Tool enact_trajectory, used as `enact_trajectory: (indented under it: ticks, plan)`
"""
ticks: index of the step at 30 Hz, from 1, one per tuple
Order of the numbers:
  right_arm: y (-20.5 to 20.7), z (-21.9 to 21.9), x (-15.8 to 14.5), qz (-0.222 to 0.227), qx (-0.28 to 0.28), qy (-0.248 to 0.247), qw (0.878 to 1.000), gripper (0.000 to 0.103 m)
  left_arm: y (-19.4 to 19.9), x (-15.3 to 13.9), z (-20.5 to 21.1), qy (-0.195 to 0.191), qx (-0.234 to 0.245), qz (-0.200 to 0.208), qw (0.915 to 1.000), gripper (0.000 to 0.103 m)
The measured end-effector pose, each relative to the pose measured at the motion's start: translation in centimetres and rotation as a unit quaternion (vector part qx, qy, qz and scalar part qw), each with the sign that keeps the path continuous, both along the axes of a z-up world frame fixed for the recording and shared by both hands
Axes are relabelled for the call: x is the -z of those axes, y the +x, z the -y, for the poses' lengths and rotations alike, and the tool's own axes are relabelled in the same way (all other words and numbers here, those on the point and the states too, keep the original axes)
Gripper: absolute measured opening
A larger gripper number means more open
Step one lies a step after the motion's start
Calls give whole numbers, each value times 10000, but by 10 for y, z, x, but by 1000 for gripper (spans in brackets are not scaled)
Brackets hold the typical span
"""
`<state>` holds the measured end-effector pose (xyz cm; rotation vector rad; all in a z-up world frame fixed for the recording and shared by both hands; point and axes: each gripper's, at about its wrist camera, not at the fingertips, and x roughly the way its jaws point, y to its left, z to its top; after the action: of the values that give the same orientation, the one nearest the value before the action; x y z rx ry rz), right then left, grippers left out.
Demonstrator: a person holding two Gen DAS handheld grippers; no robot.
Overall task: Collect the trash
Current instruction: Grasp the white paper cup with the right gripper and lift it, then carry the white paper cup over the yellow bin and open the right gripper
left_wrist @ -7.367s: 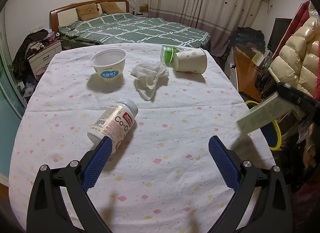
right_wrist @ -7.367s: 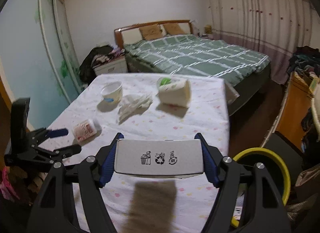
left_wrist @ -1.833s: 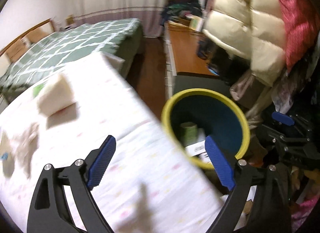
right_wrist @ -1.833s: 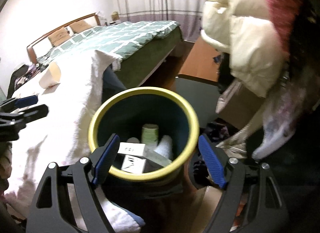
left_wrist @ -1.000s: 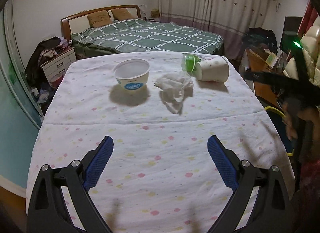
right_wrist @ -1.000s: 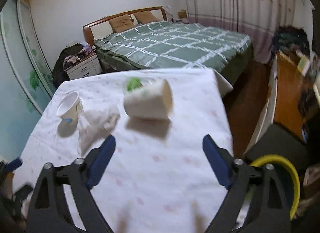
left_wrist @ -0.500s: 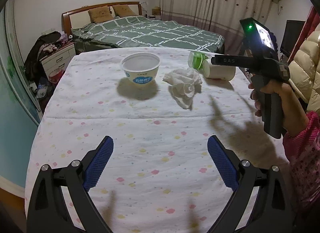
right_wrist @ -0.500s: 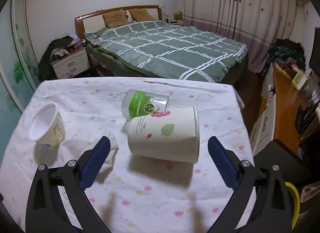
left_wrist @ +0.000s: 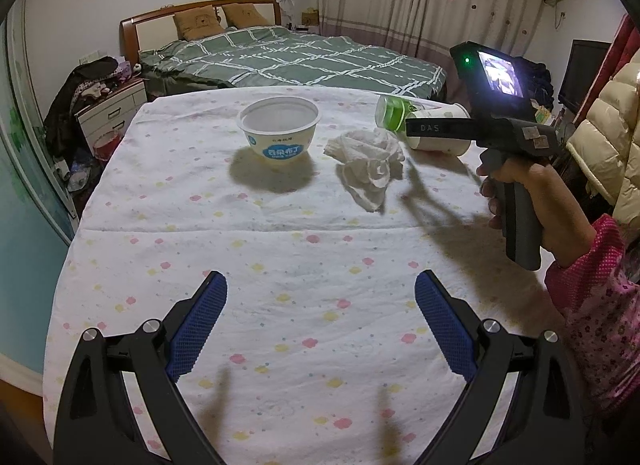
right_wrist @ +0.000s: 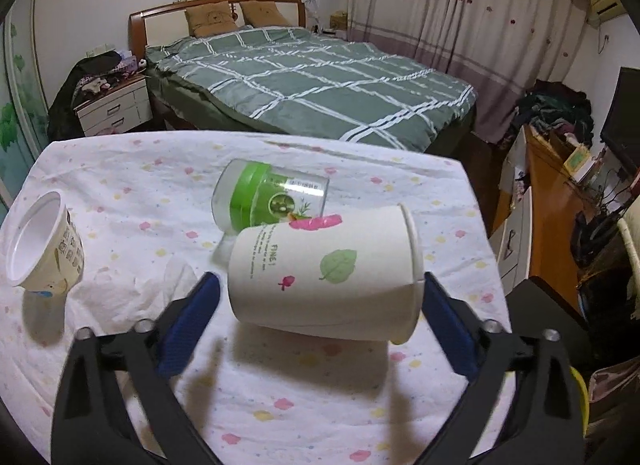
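- Trash lies on a table [left_wrist: 120, 193] draped in a flowered white cloth: a paper cup [right_wrist: 324, 277] on its side at the far right, a green-lidded jar [right_wrist: 268, 199] touching it from behind, a crumpled tissue [left_wrist: 370, 163] and a white bowl [left_wrist: 279, 131] further left.
- The right gripper [right_wrist: 320, 305] frames the paper cup, jaws wide apart, one on each side, not yet gripping.
- The left gripper [left_wrist: 320, 317] hovers over the near cloth, jaws apart, holding nothing.
- The step appears to be picking up the cup; next, the right jaws likely need to close gently without crushing it.

Left wrist: back, facing table [left_wrist: 280, 225]. Right wrist: close on paper cup [right_wrist: 324, 277]; both share it.
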<state>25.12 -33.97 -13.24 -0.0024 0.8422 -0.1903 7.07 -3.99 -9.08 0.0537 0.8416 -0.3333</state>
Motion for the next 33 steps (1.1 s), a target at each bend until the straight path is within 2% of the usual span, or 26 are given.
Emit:
enact_trajectory:
  ticks: [2,7,16,26,33]
  plan:
    - [-3,2,0,-36,-2,149,9999,80,-1,1,2,10,21,-6,10000,94]
    - [-32,0,-16,194,-162,224,9994,80,-2,1,7,32,78,-13,10000,94]
    - [-109,19,-47,569,-204,398,9974,80,-9,-3,21,37,258,21,9997,94]
    - [-190,99,-46,689,647,559,9940,80,-10,-7,45,89,538,46,9985,94]
    - [-243,165,-28,657,1413,730,9851,80,-12,-9,64,216,711,88,9972,94]
